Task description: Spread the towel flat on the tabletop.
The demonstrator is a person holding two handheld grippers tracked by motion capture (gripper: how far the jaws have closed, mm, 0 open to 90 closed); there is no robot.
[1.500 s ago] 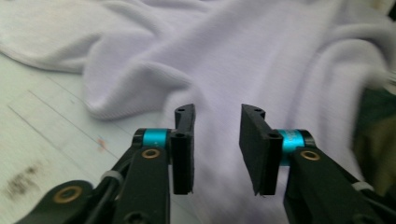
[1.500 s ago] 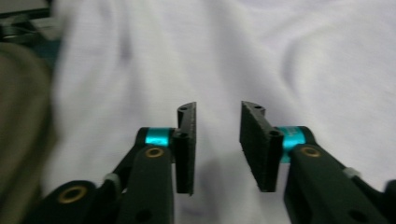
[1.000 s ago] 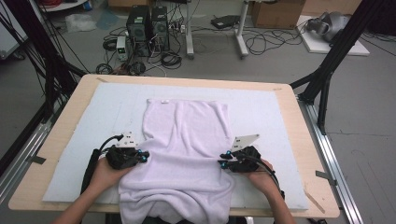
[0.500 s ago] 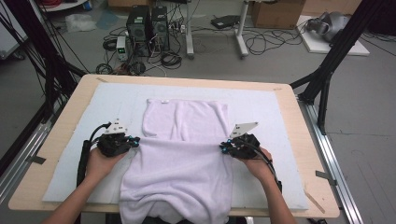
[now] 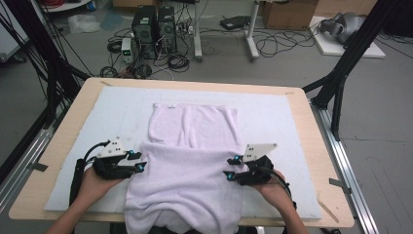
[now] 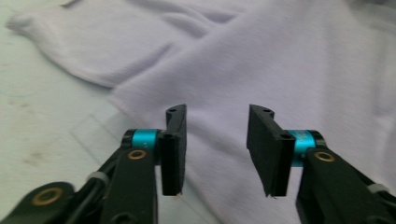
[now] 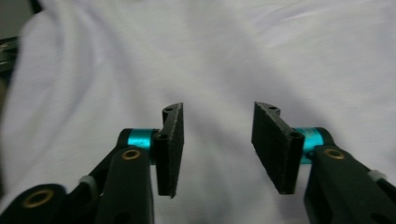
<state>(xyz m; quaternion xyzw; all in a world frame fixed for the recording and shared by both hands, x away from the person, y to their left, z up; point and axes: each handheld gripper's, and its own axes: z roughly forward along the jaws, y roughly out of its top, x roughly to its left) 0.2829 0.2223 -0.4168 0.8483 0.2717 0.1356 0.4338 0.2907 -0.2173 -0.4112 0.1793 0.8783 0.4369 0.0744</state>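
A pale lilac garment [image 5: 190, 170] lies on the white mat [image 5: 272, 117], its near part folded over the rest and its hem hanging off the table's front edge. My left gripper [image 5: 139, 162] is at the fold's left edge. Its jaws have just been opening and stand open with nothing between them, over the cloth [image 6: 280, 70] in the left gripper [image 6: 217, 149] view. My right gripper [image 5: 230, 168] is at the fold's right edge. It has also just been opening, and the right gripper [image 7: 217, 149] view has it open and empty above the cloth [image 7: 210, 56].
The wooden table [image 5: 311, 146] frames the mat, with bare mat on both sides of the garment. Black frame legs [image 5: 336, 87] stand at the table's far corners. Computer towers [image 5: 153, 24] and cables lie on the floor beyond.
Both grippers carried the garment's side edges away from the person, then let go and drew back toward the person. Their jaws went from shut on the cloth to open.
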